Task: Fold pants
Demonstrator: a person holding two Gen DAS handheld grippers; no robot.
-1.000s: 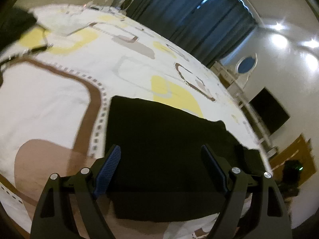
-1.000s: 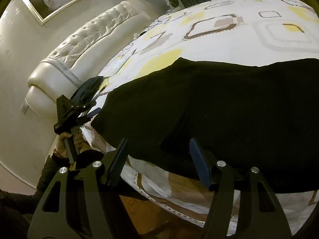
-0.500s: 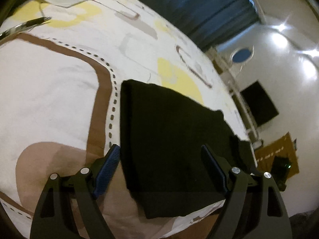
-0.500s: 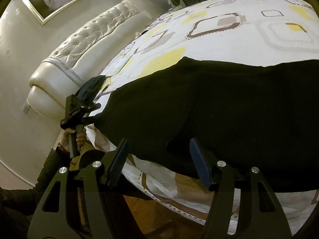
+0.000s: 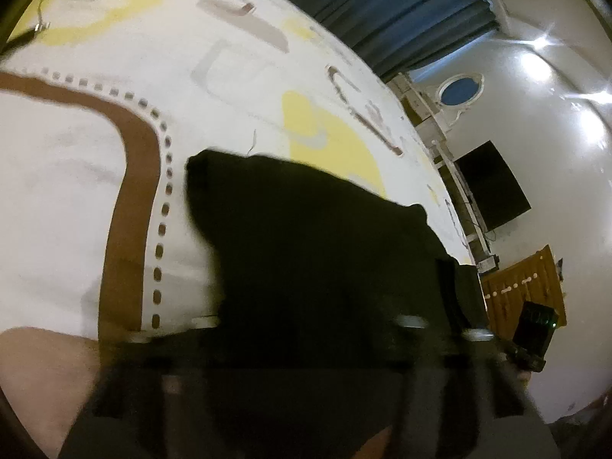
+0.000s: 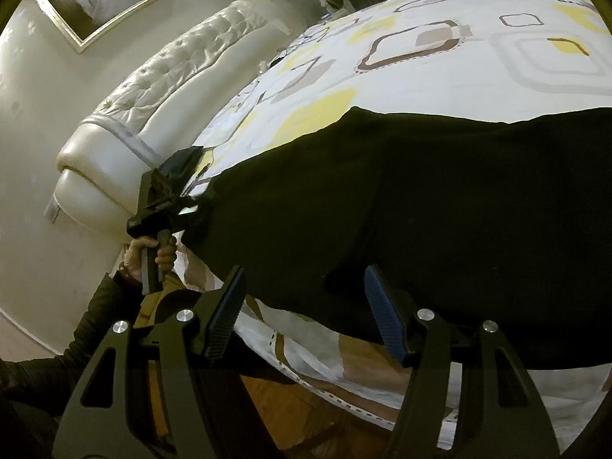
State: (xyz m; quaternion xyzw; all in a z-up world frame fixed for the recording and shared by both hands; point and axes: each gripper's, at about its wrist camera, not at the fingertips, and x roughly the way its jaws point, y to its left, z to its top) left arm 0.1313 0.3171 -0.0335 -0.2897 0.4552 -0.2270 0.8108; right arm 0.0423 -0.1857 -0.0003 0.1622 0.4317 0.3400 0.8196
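Closer to the end of the black pants [image 5: 325, 267] the left gripper [image 6: 191, 212] had been brought since the earlier frame, and its jaws had just been closing, with the cloth's corner between them. Whether the pads had actually bitten could not be told: the left wrist view was smeared by motion, and in the right wrist view, at centre left, the gripper was seen only pressed against the cloth's end. The pants were laid across the near edge of the bed [image 6: 478, 57], filling the middle and right of that view. The right gripper [image 6: 306, 306] was held wide and empty, low in the frame, just short of the near hem.

Trouble could be expected from a thin bite: one layer might be pinched, so the layers would be split on lifting. The bedsheet [image 5: 76, 191] might be caught too. With one end raised alone, the cloth could be dragged off the mattress edge.
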